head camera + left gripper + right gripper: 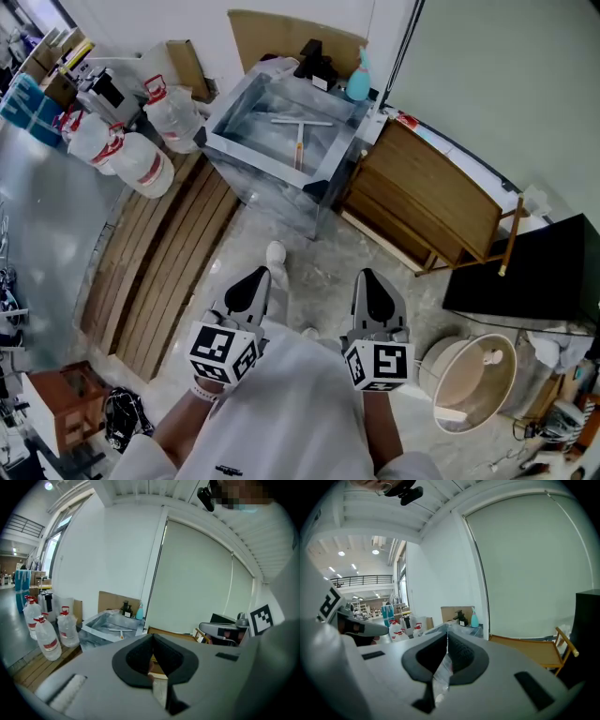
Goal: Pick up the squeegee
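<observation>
The squeegee [300,129] shows small and faint inside the tank [267,161].

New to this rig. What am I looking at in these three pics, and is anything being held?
No robot: a person holds a claw in each hand. The top-down picture is from a head camera, showing the left claw and right claw. The other two come from cameras riding on each claw. Both claws are shut and empty. The squeegee lies inside the clear tank ahead, untouched. Water jugs stand left of it in the head view.
</observation>
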The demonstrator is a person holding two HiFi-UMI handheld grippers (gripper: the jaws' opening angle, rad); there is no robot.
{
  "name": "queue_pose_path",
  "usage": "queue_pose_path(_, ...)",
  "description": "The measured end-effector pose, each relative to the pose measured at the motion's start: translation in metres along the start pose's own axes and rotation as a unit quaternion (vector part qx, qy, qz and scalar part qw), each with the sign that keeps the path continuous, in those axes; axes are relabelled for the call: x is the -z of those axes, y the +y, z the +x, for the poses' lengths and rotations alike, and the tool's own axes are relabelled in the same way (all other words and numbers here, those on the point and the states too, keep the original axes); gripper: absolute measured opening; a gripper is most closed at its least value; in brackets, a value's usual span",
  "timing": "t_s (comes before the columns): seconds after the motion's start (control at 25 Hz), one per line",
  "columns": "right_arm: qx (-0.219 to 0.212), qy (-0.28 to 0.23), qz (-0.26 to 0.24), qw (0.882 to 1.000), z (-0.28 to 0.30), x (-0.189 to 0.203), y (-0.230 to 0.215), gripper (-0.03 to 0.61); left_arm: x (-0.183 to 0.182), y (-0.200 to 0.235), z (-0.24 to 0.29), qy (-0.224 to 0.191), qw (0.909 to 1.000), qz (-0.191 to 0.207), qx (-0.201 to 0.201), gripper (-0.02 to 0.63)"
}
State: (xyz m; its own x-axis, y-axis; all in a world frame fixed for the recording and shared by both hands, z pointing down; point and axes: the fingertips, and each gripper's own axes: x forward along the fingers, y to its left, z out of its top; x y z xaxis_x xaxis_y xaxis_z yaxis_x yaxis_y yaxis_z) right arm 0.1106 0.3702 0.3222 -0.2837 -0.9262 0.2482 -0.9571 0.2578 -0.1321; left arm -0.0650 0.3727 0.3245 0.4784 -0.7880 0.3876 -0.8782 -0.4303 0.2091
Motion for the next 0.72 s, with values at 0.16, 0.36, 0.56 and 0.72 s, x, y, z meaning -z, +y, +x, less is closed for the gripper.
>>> queue_pose_path(0.16, 0.011, 0.004, -0.005, 1.000, 0.062, -0.012, -0.002, 0.006, -0.025, 0.045, 0.048, 0.000, 0.9999, -0.004, 0.012, 0.006)
queue_pose_path(0.36, 0.036, 0.018, -0.016, 0.999, 0.149, -0.037, -0.005, 0.006, -0.067, 0.096, 0.115, 0.004, 0.9989, -0.015, 0.043, 0.006)
queue_pose_path(0.56, 0.045, 0.026, -0.021, 0.998, 0.248, -0.072, 0.000, 0.006, -0.122, 0.157, 0.175, 0.005, 0.9981, -0.010, 0.061, 0.006)
queue_pose_path(0.72, 0.057, 0.024, -0.031, 0.998, 0.304, -0.096, 0.001, 0.006, -0.145, 0.193, 0.217, 0.017, 0.9965, -0.007, 0.082, 0.006)
